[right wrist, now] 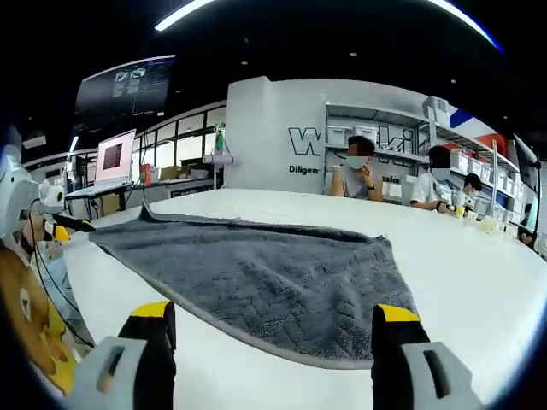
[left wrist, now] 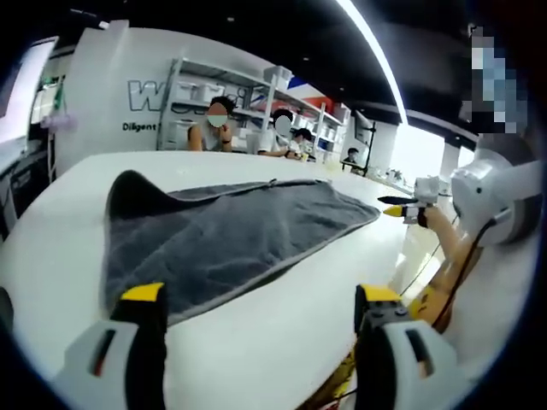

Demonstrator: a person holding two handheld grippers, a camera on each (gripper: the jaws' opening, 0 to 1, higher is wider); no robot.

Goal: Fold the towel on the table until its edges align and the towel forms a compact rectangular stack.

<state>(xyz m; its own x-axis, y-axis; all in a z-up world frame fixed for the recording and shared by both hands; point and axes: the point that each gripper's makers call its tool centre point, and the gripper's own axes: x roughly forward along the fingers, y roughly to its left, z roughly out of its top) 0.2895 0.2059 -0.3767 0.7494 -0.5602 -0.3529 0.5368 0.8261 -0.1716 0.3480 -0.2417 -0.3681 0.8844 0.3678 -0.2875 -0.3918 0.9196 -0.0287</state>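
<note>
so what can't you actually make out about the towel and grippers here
- Left gripper view: towel layer count unclear; a raised fold hides its far left corner.
- Right gripper view: towel's near edge partly behind the right gripper.
- Left gripper view: other gripper's tip too small to read.

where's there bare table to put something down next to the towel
Bare white table runs beyond the towel's far edge and on its side toward the shelves. Another bare strip lies between the towel's near edge and the right gripper. The towel covers the middle.

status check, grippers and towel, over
Left gripper open, empty. Right gripper open, empty. Towel flat on table, one corner turned up, not stacked. Nothing in the way.
</note>
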